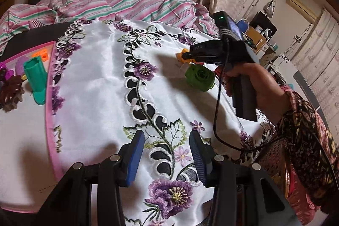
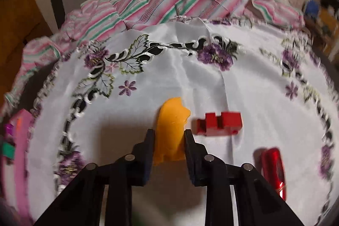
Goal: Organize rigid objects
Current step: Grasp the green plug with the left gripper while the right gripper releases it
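Your right claw (image 2: 169, 130) had its two jaws set against the sides of the orange piece (image 2: 170, 130), gripping it; the right wrist view was blurred, so I could not tell whether the piece was clear of the cloth. The white embroidered cloth (image 2: 211, 82) covered the counter beneath it. Just right of the orange piece lay a red notched block (image 2: 218, 123), apart from it. Nearer and further right lay a shiny red object (image 2: 273, 168), too blurred to name.

Your left claw (image 1: 167, 154) stood open with nothing between its blue pads (image 1: 134, 158), hanging over the purple flower embroidery. From that view, your right hand (image 1: 254, 86) held the other tool at the right, its tip at the orange piece, with a green ribbed object (image 1: 200, 77) just near of it on the cloth.

At the far left sat the pink tray (image 1: 50, 120), holding a teal cylinder (image 1: 36, 79) tilted, a brown toothed piece (image 1: 11, 90) and smaller bright bits. A striped cloth (image 1: 131, 3) lay bunched along the far edge.
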`<state>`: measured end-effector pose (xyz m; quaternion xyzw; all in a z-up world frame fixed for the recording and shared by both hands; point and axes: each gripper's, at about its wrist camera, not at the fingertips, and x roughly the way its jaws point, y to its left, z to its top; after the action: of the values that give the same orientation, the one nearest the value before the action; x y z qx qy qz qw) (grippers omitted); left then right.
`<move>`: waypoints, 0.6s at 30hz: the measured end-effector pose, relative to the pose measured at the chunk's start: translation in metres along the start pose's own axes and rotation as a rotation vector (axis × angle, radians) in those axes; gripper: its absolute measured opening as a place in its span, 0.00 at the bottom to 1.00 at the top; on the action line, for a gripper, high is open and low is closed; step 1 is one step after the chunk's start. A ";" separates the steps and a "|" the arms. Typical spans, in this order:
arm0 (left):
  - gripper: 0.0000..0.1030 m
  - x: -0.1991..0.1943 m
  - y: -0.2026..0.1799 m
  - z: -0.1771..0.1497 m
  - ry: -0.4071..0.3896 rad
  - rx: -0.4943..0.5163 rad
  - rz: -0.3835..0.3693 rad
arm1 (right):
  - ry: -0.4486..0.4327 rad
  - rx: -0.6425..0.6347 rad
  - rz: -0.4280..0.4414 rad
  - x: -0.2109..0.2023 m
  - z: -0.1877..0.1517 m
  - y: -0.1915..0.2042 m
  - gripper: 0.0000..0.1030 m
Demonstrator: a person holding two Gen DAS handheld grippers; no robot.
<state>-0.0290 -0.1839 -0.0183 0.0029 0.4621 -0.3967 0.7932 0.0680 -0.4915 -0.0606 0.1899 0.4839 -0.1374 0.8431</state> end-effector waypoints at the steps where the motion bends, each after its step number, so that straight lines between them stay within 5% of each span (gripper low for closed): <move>1: 0.43 0.001 0.000 0.001 0.001 -0.004 -0.003 | 0.008 0.020 0.007 -0.004 -0.003 -0.003 0.27; 6: 0.43 0.011 -0.002 0.007 0.017 -0.015 -0.013 | 0.053 0.072 -0.074 -0.018 -0.023 -0.026 0.27; 12: 0.43 0.027 -0.017 0.025 0.020 -0.004 -0.038 | 0.074 0.186 -0.024 -0.027 -0.038 -0.054 0.27; 15: 0.43 0.031 -0.021 0.031 0.007 -0.006 -0.030 | 0.089 0.126 0.047 -0.024 -0.039 -0.035 0.26; 18: 0.43 0.036 -0.021 0.032 0.016 -0.020 -0.025 | 0.123 0.108 0.249 -0.020 -0.041 -0.014 0.26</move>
<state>-0.0098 -0.2329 -0.0183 -0.0078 0.4725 -0.4018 0.7844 0.0207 -0.4840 -0.0647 0.3017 0.4993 -0.0457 0.8109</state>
